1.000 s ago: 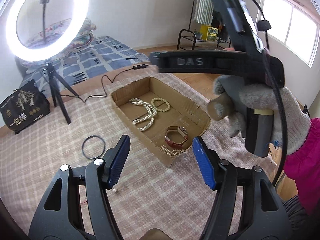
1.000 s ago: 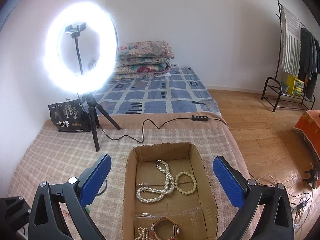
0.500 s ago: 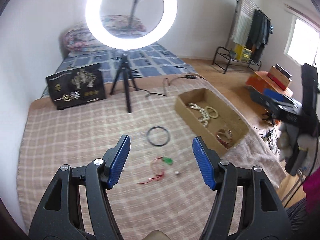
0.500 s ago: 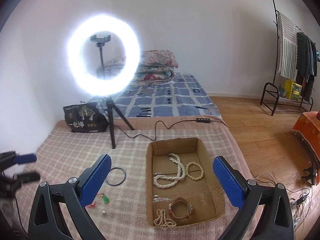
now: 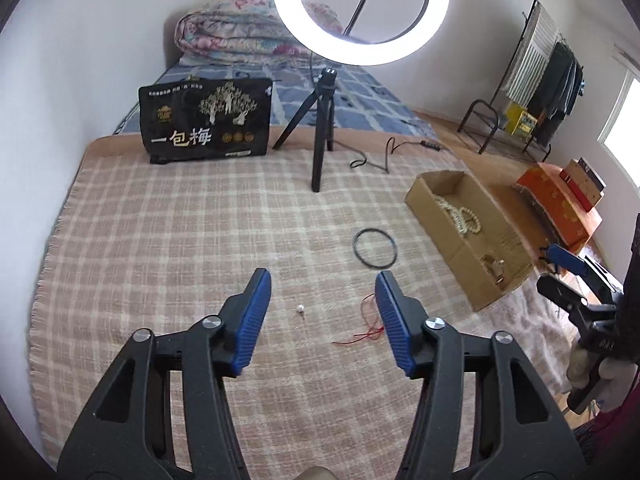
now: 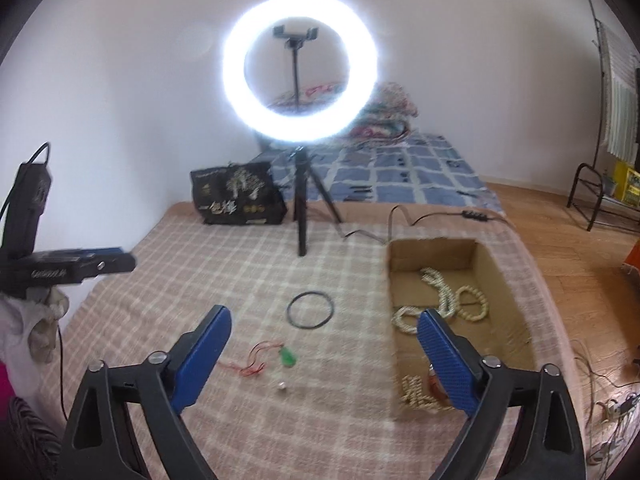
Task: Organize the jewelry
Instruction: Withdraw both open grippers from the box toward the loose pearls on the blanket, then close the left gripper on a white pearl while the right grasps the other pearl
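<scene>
Left tongs [image 5: 322, 308] closing on nothing above the checked blanket [image 5: 160, 240], a small pearl bead [image 5: 300, 310] lying between their tips. Right tongs [image 6: 322, 350] closing empty too, red-corded green pendant [image 6: 289, 358] between them, black ring [image 6: 310, 309] at twelve o'clock, cardboard box [image 6: 516, 300] of pearl necklaces [image 6: 438, 292] at two.

White walls, a wooden floor [image 6: 552, 240], a lit ring light [image 6: 300, 66] on its tripod, folded quilts [image 5: 236, 32], a clothes rack [image 5: 532, 80].
</scene>
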Tool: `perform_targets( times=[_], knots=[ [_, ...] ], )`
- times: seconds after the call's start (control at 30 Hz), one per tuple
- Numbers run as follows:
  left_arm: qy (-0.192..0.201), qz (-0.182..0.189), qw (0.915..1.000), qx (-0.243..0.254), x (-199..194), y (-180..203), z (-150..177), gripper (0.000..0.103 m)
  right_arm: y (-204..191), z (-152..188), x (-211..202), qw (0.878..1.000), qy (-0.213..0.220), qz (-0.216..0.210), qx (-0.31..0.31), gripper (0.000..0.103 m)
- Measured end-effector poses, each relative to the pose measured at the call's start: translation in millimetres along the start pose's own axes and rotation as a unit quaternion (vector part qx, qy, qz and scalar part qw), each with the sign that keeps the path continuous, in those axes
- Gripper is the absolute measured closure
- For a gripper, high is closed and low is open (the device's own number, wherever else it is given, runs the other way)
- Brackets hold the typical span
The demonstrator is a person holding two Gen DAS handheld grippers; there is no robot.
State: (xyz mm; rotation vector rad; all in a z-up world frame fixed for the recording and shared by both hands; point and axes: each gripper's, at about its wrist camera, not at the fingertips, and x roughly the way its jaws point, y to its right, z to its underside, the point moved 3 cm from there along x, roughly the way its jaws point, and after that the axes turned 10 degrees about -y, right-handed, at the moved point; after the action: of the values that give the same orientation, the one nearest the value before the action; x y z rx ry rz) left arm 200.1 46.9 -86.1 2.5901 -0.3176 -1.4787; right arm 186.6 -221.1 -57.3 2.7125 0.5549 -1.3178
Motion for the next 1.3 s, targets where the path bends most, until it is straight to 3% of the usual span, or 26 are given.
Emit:
perform_targets(
  times=[0.07,0.13,0.3,0.37,0.57,0.8,1.0,1.1,1.3],
  knots=[
    [-0.015,0.003,0.9999,0.0,13,-3,4,0.049,-7,12,13,1.0,-0.017,-0.011,-0.006,0.023],
    [-0.031,0.005,0.9995,0.0,25,-5,8,0.058,-13,22,26,0.999,-0.032,-0.018,-0.018,0.029],
    [-0.064,0.017,0.9977,-0.012,50,-10,14,0.058,-24,44,60,0.996,-0.07,-0.025,-0.047,0.042],
    [-0.075,0.02,0.9968,-0.017,59,-12,16,0.058,-27,50,75,0.994,-0.091,-0.033,-0.059,0.053],
    [-0.105,0.019,0.9942,-0.016,83,-13,26,0.058,-38,61,103,0.986,-0.122,-0.046,-0.099,0.062],
    [-0.129,0.018,0.9914,-0.009,108,-8,31,0.058,-38,67,129,0.981,-0.146,-0.042,-0.119,0.065],
    [-0.141,-0.004,0.99,0.01,129,-1,32,0.058,-34,73,143,0.979,-0.156,-0.04,-0.124,0.067],
    [-0.149,-0.012,0.9888,0.012,140,-1,33,0.071,-33,76,146,0.978,-0.158,-0.038,-0.13,0.068],
    [-0.154,-0.017,0.988,-0.004,152,-7,28,0.071,-32,74,149,0.978,-0.156,-0.047,-0.128,0.069]
  ],
)
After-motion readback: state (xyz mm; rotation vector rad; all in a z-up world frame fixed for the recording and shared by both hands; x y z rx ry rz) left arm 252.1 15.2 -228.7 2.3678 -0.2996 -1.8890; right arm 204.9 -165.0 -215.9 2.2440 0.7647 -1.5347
